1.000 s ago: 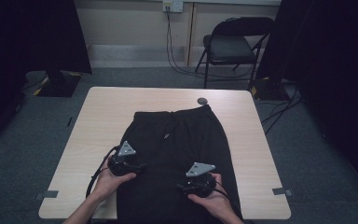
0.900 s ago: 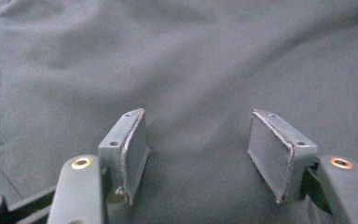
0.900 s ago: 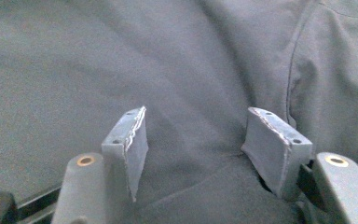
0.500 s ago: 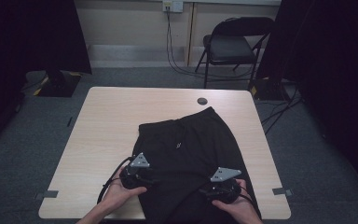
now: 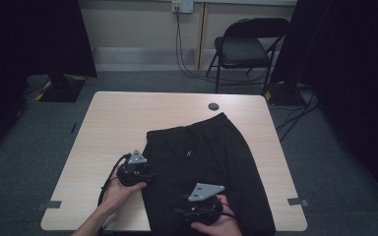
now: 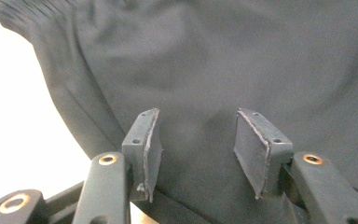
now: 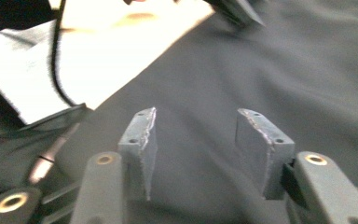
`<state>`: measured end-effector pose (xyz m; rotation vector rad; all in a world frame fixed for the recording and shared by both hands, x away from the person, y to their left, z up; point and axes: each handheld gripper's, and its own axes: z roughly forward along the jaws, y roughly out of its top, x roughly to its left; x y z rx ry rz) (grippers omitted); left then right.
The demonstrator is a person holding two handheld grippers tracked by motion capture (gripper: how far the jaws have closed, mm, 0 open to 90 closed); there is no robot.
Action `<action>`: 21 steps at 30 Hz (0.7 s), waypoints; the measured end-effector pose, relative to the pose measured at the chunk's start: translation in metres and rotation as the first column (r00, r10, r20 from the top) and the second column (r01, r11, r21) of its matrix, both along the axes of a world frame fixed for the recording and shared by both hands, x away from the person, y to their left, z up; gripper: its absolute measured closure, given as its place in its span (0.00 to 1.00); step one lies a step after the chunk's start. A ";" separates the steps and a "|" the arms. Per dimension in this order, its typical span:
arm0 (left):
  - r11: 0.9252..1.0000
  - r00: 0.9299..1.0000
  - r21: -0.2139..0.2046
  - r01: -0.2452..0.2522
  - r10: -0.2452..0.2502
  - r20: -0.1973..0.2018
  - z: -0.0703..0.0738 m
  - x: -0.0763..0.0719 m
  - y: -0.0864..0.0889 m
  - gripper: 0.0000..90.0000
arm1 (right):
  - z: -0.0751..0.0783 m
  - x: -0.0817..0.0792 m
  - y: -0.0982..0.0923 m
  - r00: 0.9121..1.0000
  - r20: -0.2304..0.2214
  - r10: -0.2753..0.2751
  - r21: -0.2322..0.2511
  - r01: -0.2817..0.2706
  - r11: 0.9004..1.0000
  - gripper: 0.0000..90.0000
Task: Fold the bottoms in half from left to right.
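From the high view, black shorts (image 5: 206, 177) lie spread on the pale wooden surface (image 5: 118, 123), waistband toward the far edge, legs reaching the near edge. The left gripper (image 5: 145, 176) sits at the shorts' left edge, and the right gripper (image 5: 187, 212) hovers over the lower part of the cloth near the surface's front edge. A small dark disc (image 5: 213, 106) rests beyond the waistband, and a folding chair (image 5: 243, 49) stands behind the surface.

The left gripper view shows what the high view cannot: its fingers (image 6: 150, 149) stand apart, having just been closing, with the shorts' dark fabric (image 6: 223, 70) lying between and below them, not pinched.

The right gripper view shows its fingers (image 7: 144, 144) likewise apart, just closing, over smooth fabric, none of it clamped; the left gripper's cable (image 7: 56, 56) crosses the bare surface beyond.
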<state>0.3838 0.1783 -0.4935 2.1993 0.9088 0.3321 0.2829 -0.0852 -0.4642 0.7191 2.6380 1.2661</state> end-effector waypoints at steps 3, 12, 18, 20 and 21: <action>1.000 1.000 0.013 0.006 -0.007 0.015 -0.001 -0.001 -0.004 0.56 | -0.002 -0.003 0.027 0.998 -0.002 0.059 0.000 -0.059 0.998 0.59; 1.000 1.000 0.012 0.009 -0.009 0.014 -0.001 -0.001 -0.003 0.55 | -0.022 -0.004 0.082 0.990 -0.010 0.139 -0.054 -0.139 0.989 0.61; 1.000 1.000 0.010 0.010 -0.010 0.016 -0.002 -0.001 -0.004 0.54 | -0.028 -0.005 0.087 0.989 0.005 0.147 -0.077 -0.146 0.986 0.58; 1.000 1.000 0.013 0.011 -0.011 0.016 -0.001 -0.001 -0.004 0.52 | -0.031 -0.006 0.089 0.988 0.002 0.155 -0.090 -0.154 0.984 0.57; 1.000 1.000 0.013 0.012 -0.012 0.015 -0.001 -0.001 -0.004 0.52 | -0.033 -0.010 0.092 0.987 0.042 0.155 -0.112 -0.150 0.982 0.58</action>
